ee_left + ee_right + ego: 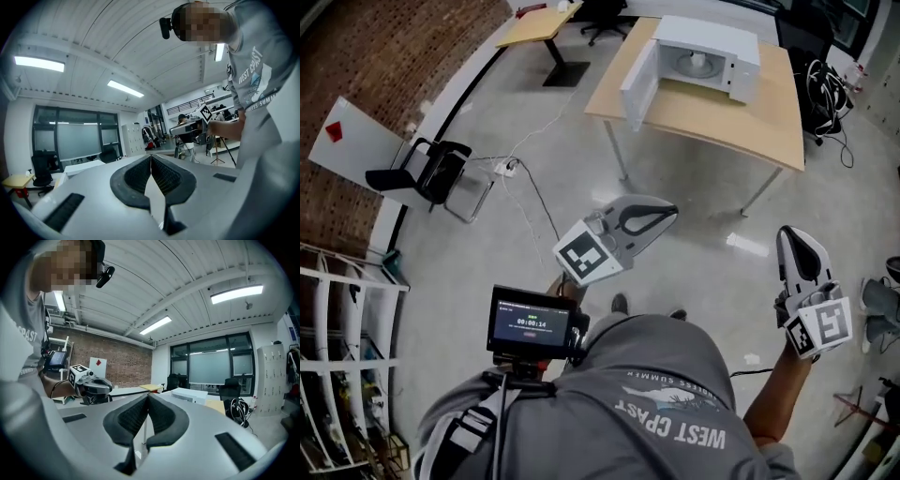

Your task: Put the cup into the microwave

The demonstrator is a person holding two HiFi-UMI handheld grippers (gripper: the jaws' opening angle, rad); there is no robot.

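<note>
We stand well apart from the wooden table (712, 120) that carries the white microwave (727, 45), whose door (639, 84) hangs open towards us. Our left gripper (672, 213) has its jaws pressed together with nothing between the ribbed pads, and our right gripper (793, 234) is closed and empty in the same way. The only candidate for the cup (701, 63) is a small pale shape inside the microwave (too small for us to be sure), so we judge it may already sit where it belongs. If it is a cup, we expect it to be light and stiff with a smooth, slippery wall, perhaps breakable. We would take it across the body just under the rim, squeeze gently and keep it upright.
</note>
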